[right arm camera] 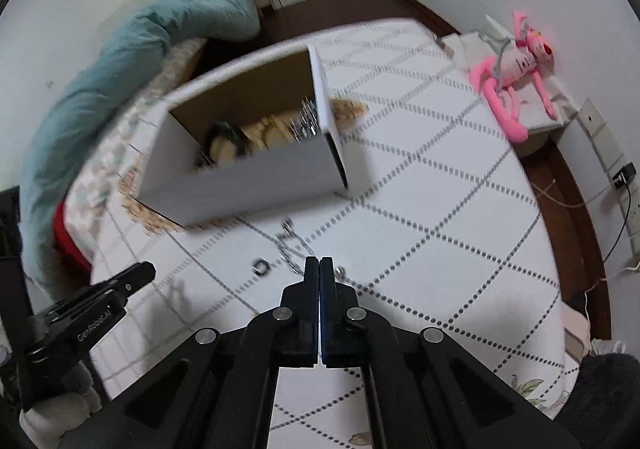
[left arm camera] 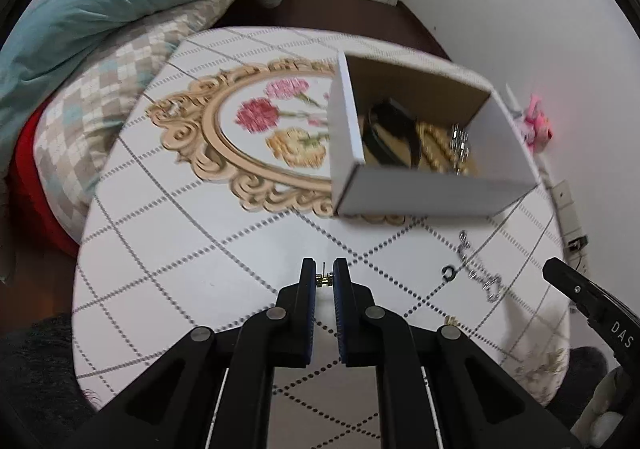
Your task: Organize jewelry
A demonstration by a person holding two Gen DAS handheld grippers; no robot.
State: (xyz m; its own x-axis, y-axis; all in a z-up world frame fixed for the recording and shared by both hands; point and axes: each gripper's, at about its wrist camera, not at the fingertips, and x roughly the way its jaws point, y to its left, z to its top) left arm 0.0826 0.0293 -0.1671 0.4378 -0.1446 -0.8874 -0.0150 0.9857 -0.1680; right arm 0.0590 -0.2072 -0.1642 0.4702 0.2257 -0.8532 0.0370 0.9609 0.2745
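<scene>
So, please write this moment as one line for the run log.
left gripper: shut on small gold earring | right gripper: shut, empty | white cardboard box: open | silver chain: on table

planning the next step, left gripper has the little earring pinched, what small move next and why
Probably carry the left gripper, shut on the small gold earring, forward over the open white box, since other jewelry already lies inside it and the earring hangs above the table.

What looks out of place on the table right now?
A silver chain and a small dark ring lie loose on the tablecloth, outside the white box holding other jewelry. The left gripper pinches a small gold earring.
</scene>
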